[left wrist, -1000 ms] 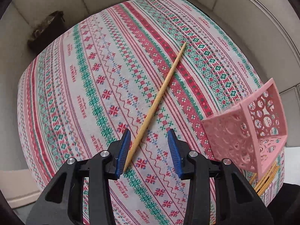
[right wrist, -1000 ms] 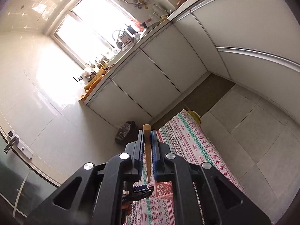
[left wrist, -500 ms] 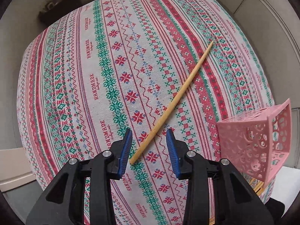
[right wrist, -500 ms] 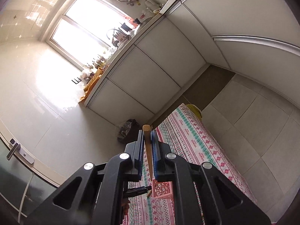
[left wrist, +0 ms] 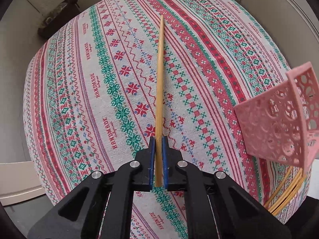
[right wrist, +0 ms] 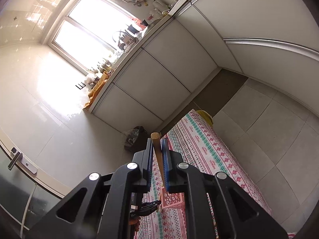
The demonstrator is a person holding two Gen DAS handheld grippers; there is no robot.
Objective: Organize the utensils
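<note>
My left gripper (left wrist: pixel 159 139) is shut on the thick end of a bamboo chopstick (left wrist: pixel 160 75), which points away over the patterned tablecloth (left wrist: pixel 89 83). A pink perforated basket (left wrist: pixel 279 117) sits at the right, with more chopsticks (left wrist: pixel 287 195) lying under its near side. My right gripper (right wrist: pixel 158 143) is shut on another chopstick (right wrist: pixel 156 143), held high above the table with its blunt end up. The basket (right wrist: pixel 172 199) and my left gripper (right wrist: pixel 147 209) show far below in the right wrist view.
A dark bag (left wrist: pixel 57 18) stands on the floor beyond the table's far left corner. White cabinets (right wrist: pixel 159 75) and a bright window (right wrist: pixel 93 31) fill the right wrist view. The table edge (left wrist: pixel 287 209) runs close to the basket.
My left gripper has closed on the chopstick that lay between its open fingers, and the chopstick now points straight ahead. My right gripper stays shut on its chopstick and has hardly moved.
</note>
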